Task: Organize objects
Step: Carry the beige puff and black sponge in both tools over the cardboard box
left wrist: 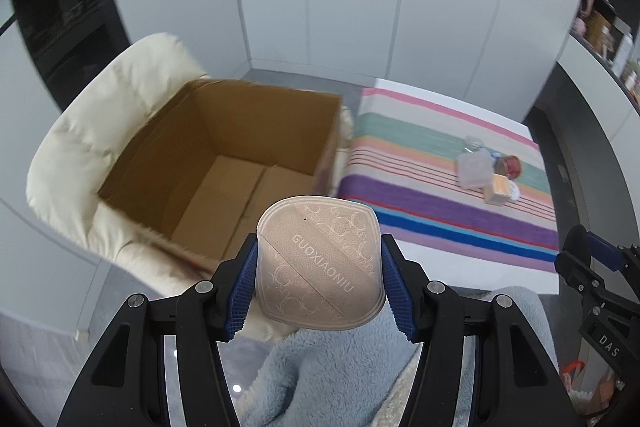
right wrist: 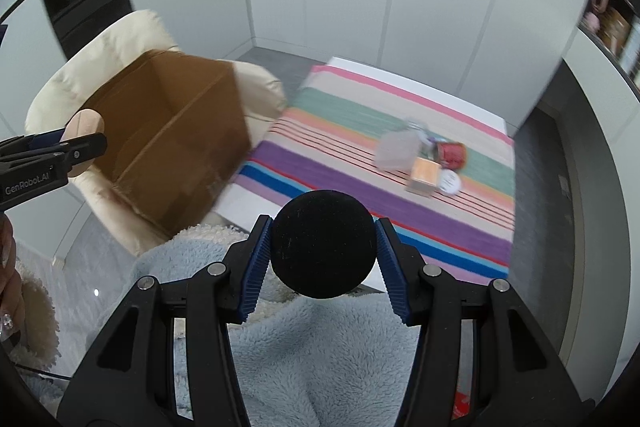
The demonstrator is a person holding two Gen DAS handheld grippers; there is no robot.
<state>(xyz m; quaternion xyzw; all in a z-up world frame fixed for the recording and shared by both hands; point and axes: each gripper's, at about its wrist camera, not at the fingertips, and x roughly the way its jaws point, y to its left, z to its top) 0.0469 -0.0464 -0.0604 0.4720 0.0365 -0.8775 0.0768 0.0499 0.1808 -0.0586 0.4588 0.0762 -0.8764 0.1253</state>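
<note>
Meanwhile, an open brown cardboard box (left wrist: 224, 163) sits empty on a cream padded armchair (left wrist: 92, 143) at the left of the scene, beside a white table draped with a striped multicolour cloth (left wrist: 432, 195). Far right on that cloth, well apart from the box, a small cluster waits: a clear plastic container (left wrist: 474, 167), a tan cube-shaped carton (left wrist: 499, 189), a red round tin (left wrist: 512, 165) and a white round lid (right wrist: 450, 182). In the near foreground, over the person's pale blue fleece garment (right wrist: 320, 347), both tools carry cargo. The left gripper (left wrist: 320, 267) pinches a flat beige shield-shaped compact case (left wrist: 320, 263) by its side edges, just short of the box's near rim. The right gripper (right wrist: 323, 247) is clamped on a black round velvety case (right wrist: 323, 243), nearer the table.

Judged from this, the step in hand is the drop into the box. It would go best with each case brought fully past the rim, lowered close to the cardboard floor, and only then released, one gripper at a time so the tools do not collide over the opening.
</note>
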